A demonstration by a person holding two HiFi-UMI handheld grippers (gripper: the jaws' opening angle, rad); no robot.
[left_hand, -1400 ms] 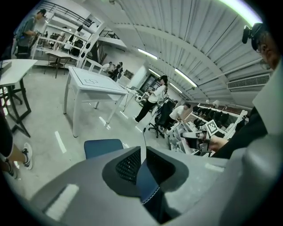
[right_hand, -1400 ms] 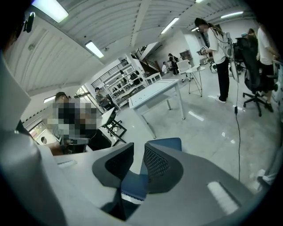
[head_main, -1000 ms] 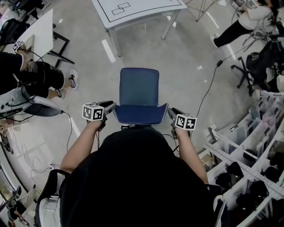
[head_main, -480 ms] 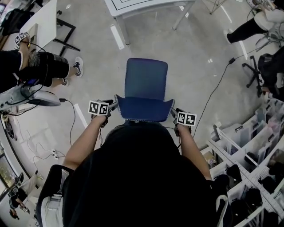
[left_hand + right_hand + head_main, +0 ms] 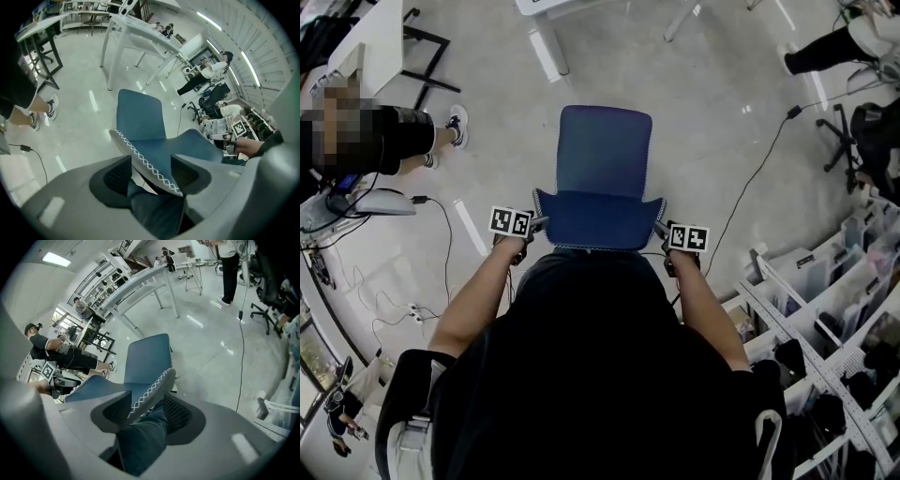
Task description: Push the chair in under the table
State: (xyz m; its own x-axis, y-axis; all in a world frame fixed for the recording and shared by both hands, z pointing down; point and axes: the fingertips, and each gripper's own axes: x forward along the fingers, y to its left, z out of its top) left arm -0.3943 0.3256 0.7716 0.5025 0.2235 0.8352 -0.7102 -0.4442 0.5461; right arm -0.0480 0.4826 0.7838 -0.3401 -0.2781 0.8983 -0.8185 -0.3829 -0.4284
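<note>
A blue chair stands on the floor right in front of me, its seat pointing toward the white table at the top edge of the head view. My left gripper is shut on the left top corner of the backrest. My right gripper is shut on the right top corner. In the left gripper view the white-stitched backrest edge lies between the jaws of the left gripper. The right gripper view shows the same edge inside the right gripper. The table stands beyond the chair.
A seated person's legs and shoes are at the left, with a white desk behind. A cable runs across the floor to the right. White shelving lines the right side, and a black office chair stands further off.
The table and floor have slid toward the top of the head view. Both grippers keep the same hold on the backrest corners.
</note>
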